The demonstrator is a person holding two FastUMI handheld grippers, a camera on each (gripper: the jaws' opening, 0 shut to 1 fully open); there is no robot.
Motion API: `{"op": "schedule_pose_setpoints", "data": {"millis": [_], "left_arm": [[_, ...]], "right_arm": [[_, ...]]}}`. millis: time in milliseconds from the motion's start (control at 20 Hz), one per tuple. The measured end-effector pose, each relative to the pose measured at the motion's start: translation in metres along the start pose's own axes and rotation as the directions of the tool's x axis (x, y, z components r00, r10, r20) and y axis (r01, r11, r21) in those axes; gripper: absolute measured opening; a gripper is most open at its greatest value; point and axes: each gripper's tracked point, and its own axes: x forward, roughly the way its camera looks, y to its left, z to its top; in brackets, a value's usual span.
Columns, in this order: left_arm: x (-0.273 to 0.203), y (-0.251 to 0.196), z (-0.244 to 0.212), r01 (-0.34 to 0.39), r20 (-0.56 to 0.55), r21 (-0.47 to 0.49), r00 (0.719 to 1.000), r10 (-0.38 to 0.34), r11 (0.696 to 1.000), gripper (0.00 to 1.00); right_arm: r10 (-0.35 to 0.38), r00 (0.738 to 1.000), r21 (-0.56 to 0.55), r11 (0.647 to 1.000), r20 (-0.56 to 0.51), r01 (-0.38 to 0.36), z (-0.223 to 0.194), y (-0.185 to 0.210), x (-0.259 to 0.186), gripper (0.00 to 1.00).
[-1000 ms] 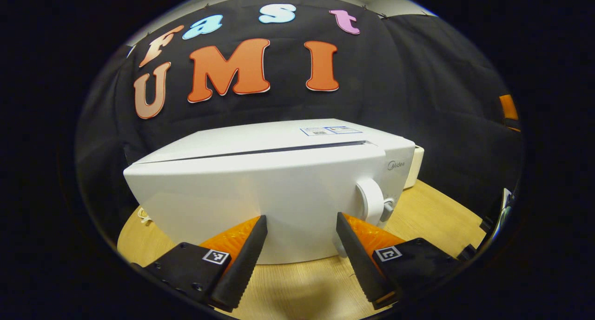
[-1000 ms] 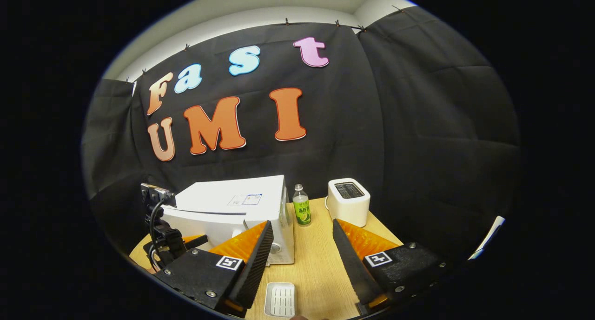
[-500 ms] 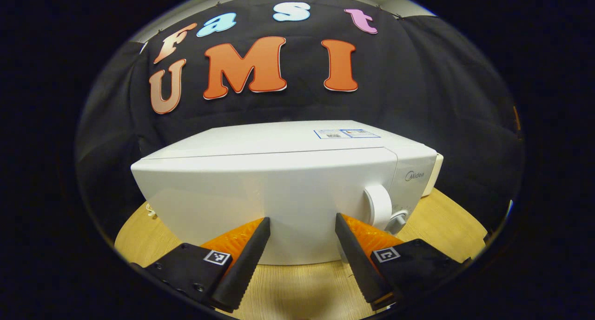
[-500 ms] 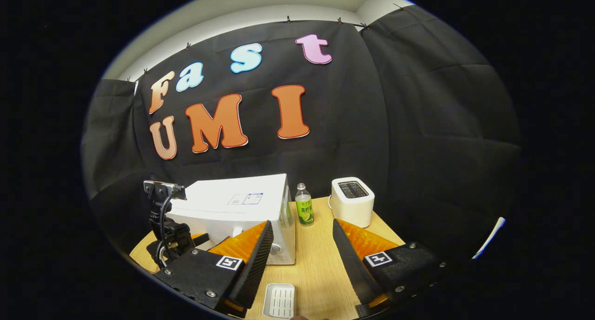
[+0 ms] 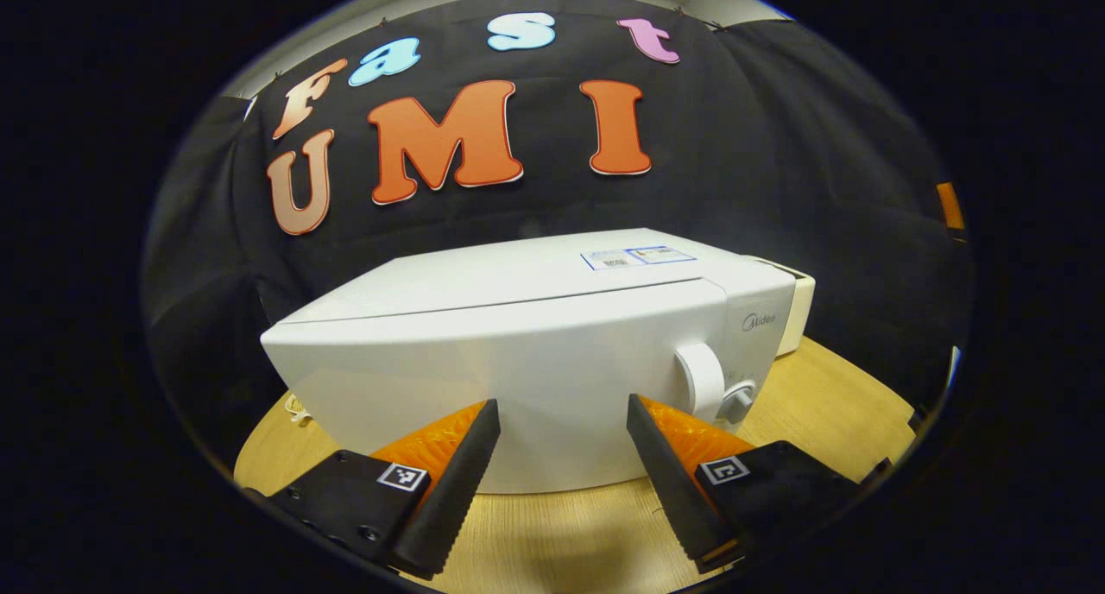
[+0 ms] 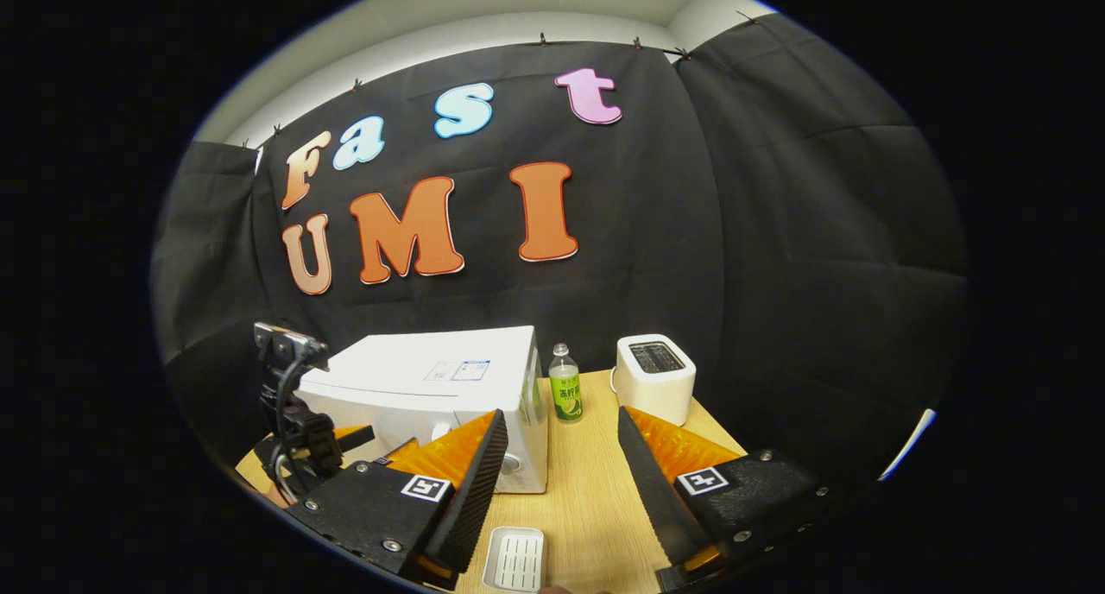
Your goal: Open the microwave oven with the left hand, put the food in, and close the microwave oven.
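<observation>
A light wooden table [image 6: 596, 490] carries a white two-slot toaster [image 6: 654, 376] near the back. Left of it stands a clear plastic bottle with a green label [image 6: 565, 394]. A small white ribbed tray [image 6: 514, 559] lies at the front edge.

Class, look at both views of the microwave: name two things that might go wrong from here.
1. The microwave door looks closed, with the open left gripper near its front; pushing on might shove the oven along the table.
2. The bottle stands beside the microwave, so a shifted oven might topple it.
</observation>
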Motion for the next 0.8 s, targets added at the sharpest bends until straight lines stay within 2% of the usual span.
{"op": "schedule_pose_setpoints", "data": {"millis": [100, 150, 200, 250, 350, 400, 450, 650, 800], "left_arm": [[-0.016, 0.0, 0.016, 0.017, 0.039, 0.027, 0.999, -0.018, 1.0, 0.9], [-0.025, 0.001, 0.025, 0.025, 0.063, 0.041, 0.998, -0.028, 0.999, 0.98], [-0.036, 0.001, 0.034, 0.032, 0.087, 0.049, 0.996, -0.037, 0.998, 0.98], [-0.046, 0.001, 0.043, 0.04, 0.11, 0.052, 0.993, -0.045, 0.998, 0.9], [-0.067, 0.008, 0.062, 0.046, 0.153, 0.049, 0.987, -0.053, 0.998, 0.89], [-0.076, 0.012, 0.071, 0.046, 0.172, 0.042, 0.984, -0.053, 0.998, 0.98], [-0.086, 0.016, 0.08, 0.047, 0.189, 0.036, 0.98, -0.053, 0.998, 0.98], [-0.12, 0.041, 0.106, 0.034, 0.235, 0.016, 0.971, -0.037, 0.999, 0.98], [-0.141, 0.07, 0.113, -0.014, 0.258, 0.015, 0.966, 0.009, 1.0, 0.98]], "right_arm": [[0.01, 1.0, -0.012, 1.0, 0.012, -0.01, 0.001, 0.004, -0.002, 0.81], [0.013, 1.0, -0.019, 1.0, 0.019, -0.013, 0.004, 0.008, 0.0, 0.81], [0.018, 1.0, -0.024, 1.0, 0.025, -0.017, 0.005, 0.011, -0.001, 0.81], [0.019, 0.999, -0.029, 0.999, 0.032, -0.018, 0.006, 0.013, -0.001, 0.81], [0.023, 0.999, -0.036, 0.999, 0.047, -0.021, 0.01, 0.018, -0.002, 0.81], [0.021, 0.998, -0.038, 0.999, 0.055, -0.019, 0.012, 0.02, -0.004, 0.81], [0.021, 0.998, -0.041, 0.999, 0.06, -0.018, 0.013, 0.022, -0.005, 0.81], [0.025, 0.995, -0.058, 0.998, 0.095, -0.019, 0.022, 0.034, -0.011, 0.81], [0.044, 0.992, -0.097, 0.995, 0.115, -0.033, 0.025, 0.047, -0.016, 0.8]]}}
